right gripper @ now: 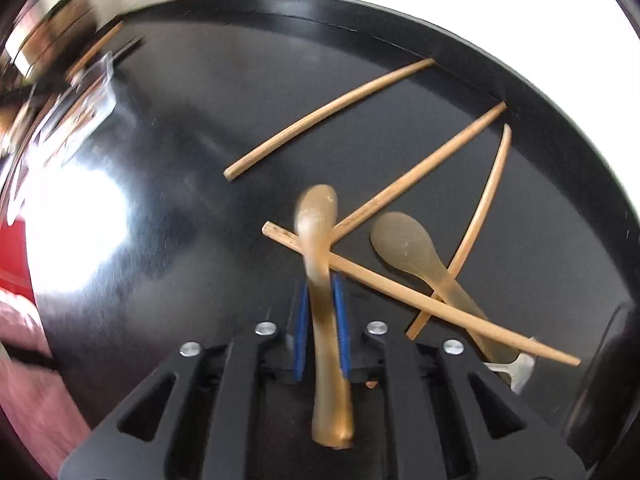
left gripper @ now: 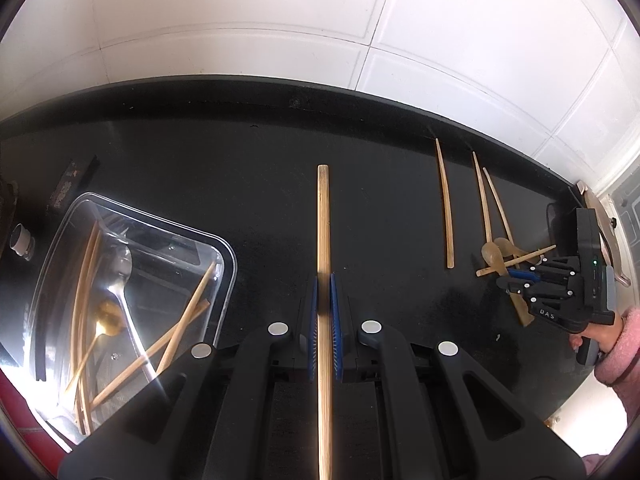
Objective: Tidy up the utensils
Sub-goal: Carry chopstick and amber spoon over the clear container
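Note:
My left gripper (left gripper: pixel 324 280) is shut on a bamboo chopstick (left gripper: pixel 323 216) that points straight ahead above the black counter. A clear plastic container (left gripper: pixel 224 276) at the left holds several chopsticks (left gripper: pixel 180 332), a metal spoon (left gripper: pixel 120 280) and a gold spoon (left gripper: pixel 108 316). My right gripper (right gripper: pixel 322 280) is shut on the handle of a translucent amber spoon (right gripper: pixel 316 216), bowl forward. It also shows in the left wrist view (left gripper: pixel 516 280) at the far right. Below it lie a second amber spoon (right gripper: pixel 404 240) and several loose chopsticks (right gripper: pixel 420 300).
A black counter (left gripper: pixel 240 168) runs to a white tiled wall (left gripper: pixel 280 20). One chopstick (left gripper: pixel 445 204) lies alone right of centre. A dark packet (left gripper: pixel 68 188) and a small white cap (left gripper: pixel 20 240) sit at the far left. A metal handle end (right gripper: pixel 520 368) pokes out under the pile.

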The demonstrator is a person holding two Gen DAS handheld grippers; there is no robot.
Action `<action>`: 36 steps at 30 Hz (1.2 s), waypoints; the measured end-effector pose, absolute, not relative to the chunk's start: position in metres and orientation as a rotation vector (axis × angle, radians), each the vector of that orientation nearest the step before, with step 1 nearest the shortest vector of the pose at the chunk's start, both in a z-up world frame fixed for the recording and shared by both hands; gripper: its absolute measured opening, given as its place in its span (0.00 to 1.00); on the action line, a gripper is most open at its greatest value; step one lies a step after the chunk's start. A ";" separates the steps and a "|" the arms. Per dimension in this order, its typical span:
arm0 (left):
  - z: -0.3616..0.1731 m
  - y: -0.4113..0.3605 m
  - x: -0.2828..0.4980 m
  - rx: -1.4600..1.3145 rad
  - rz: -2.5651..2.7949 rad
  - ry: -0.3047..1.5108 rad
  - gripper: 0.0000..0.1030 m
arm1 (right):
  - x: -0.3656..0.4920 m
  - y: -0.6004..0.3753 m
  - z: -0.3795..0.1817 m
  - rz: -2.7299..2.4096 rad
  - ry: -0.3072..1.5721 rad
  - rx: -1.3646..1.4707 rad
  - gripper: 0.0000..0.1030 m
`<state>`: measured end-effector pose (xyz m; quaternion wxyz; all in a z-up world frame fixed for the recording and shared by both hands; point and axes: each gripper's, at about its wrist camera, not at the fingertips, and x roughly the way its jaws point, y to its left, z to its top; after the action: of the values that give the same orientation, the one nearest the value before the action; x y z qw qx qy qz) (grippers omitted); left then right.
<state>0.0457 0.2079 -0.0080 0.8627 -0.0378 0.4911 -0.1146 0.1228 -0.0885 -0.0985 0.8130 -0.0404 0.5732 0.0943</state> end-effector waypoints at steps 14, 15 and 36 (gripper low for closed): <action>0.020 0.223 0.054 -0.002 -0.292 0.977 0.05 | 0.115 -0.025 0.006 0.230 0.984 0.501 0.10; 0.023 0.226 0.054 0.004 -0.293 0.972 0.05 | 0.115 -0.014 0.012 0.240 0.973 0.515 0.10; 0.030 0.376 0.023 0.136 -0.245 0.959 0.05 | 0.095 0.198 0.015 0.177 0.993 0.630 0.09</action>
<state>0.0227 0.3763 0.0300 0.8779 0.0651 0.4597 -0.1174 0.0947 0.1982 0.0152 0.8285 0.2967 0.4676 0.0834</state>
